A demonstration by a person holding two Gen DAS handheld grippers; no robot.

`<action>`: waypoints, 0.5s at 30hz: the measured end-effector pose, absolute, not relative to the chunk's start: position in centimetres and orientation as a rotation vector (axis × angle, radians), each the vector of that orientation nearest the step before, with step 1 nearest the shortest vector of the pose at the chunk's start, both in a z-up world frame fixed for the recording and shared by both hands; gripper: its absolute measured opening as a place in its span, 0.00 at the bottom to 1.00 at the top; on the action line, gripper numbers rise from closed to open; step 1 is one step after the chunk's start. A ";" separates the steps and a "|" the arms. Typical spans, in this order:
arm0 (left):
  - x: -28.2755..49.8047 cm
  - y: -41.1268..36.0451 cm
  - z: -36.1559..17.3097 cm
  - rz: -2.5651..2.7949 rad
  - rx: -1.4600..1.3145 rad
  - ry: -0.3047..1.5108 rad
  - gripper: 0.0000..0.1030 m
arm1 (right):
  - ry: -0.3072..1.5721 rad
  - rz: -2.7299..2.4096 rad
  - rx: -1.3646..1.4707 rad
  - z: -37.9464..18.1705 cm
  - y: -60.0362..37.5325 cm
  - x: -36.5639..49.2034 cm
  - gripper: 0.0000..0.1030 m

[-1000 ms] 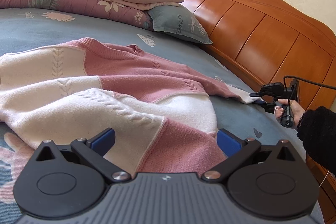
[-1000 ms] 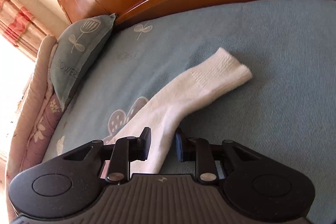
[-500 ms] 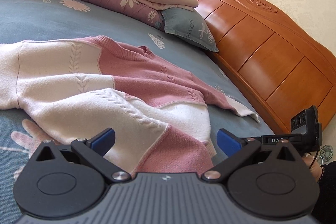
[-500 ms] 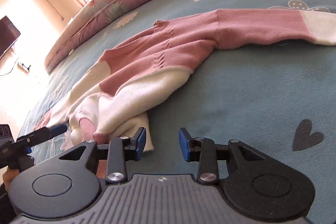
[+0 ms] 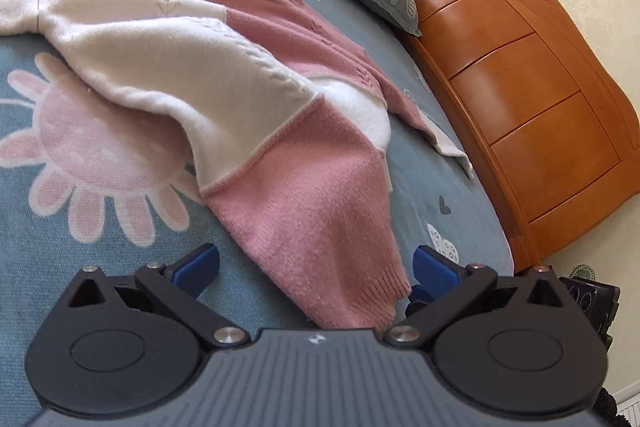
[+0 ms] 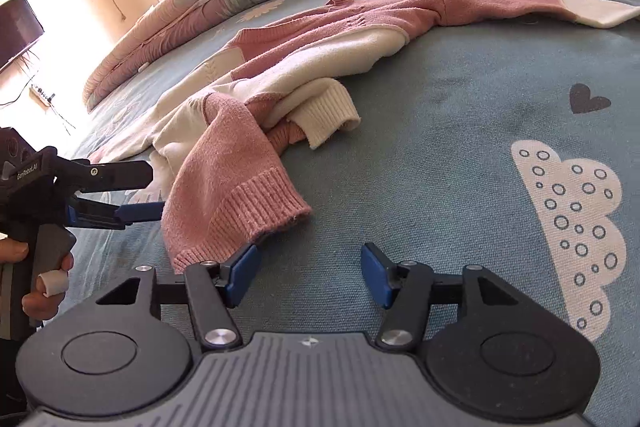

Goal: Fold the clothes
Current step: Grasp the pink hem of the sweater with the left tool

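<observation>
Pink-and-cream sweater (image 5: 224, 75) on the blue bedsheet (image 5: 80, 267), its pink hem between the wide-spread left hand-held gripper (image 5: 316, 265) fingers.

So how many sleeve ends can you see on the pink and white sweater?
2. A white cuff lies stretched far out toward the headboard; a pink ribbed cuff lies near the cameras. Bunched folds may hide more.

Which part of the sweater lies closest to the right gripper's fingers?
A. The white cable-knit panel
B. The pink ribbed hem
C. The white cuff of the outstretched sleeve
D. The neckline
B: in the right wrist view the pink ribbed hem lies just beyond the right gripper, whose jaws are opening with nothing between them.
</observation>
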State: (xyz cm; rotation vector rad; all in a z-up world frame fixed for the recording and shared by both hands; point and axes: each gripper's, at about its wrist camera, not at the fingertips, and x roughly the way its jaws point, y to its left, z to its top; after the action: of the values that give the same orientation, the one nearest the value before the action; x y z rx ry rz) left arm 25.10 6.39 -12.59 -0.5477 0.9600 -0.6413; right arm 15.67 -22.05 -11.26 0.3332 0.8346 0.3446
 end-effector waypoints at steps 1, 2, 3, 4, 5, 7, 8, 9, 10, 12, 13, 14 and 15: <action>24.9 6.4 -12.9 -0.654 -0.583 0.963 0.99 | 0.826 0.346 0.340 -11.3 -22.0 15.4 0.64; 24.7 6.5 -13.2 -0.667 -0.619 0.965 0.99 | 0.819 0.347 0.348 -11.4 -22.1 15.1 0.65; 24.4 6.5 -13.4 -0.680 -0.655 0.968 0.99 | 0.814 0.348 0.359 -11.5 -22.1 14.9 0.66; 24.2 6.6 -13.7 -0.692 -0.690 0.970 0.99 | 0.808 0.349 0.369 -11.5 -22.1 14.6 0.68; 24.0 6.6 -14.0 -0.705 -0.726 0.972 0.99 | 0.802 0.349 0.376 -11.6 -22.1 14.3 0.68; 24.0 6.3 -14.4 -0.717 -0.772 0.966 0.99 | 0.788 0.344 0.393 -11.7 -22.1 13.8 0.69; 24.2 6.1 -14.6 -0.725 -0.787 0.965 0.99 | 0.779 0.341 0.402 -11.8 -22.0 13.4 0.69; 24.3 5.8 -14.7 -0.734 -0.797 0.963 0.99 | 0.770 0.338 0.410 -11.9 -22.0 13.1 0.70; 24.5 5.5 -14.8 -0.741 -0.807 0.960 0.99 | 0.761 0.337 0.417 -12.0 -22.0 12.8 0.70; 24.9 4.9 -14.9 -0.745 -0.808 0.945 0.99 | 0.745 0.336 0.430 -12.2 -22.1 12.2 0.71; 25.0 4.5 -14.9 -0.745 -0.802 0.940 0.99 | 0.738 0.338 0.436 -12.3 -22.1 12.0 0.71; 25.1 4.2 -14.9 -0.749 -0.788 0.930 0.99 | 0.732 0.337 0.443 -12.4 -22.1 11.9 0.72; 25.2 4.0 -14.8 -0.756 -0.773 0.919 0.99 | 0.729 0.336 0.453 -12.4 -22.2 11.8 0.72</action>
State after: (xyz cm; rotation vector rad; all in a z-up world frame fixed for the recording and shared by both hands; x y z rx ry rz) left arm 25.21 4.00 -14.84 -0.7730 0.9187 -0.7556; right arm 11.76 -22.22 -12.41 0.4527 0.7292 0.3365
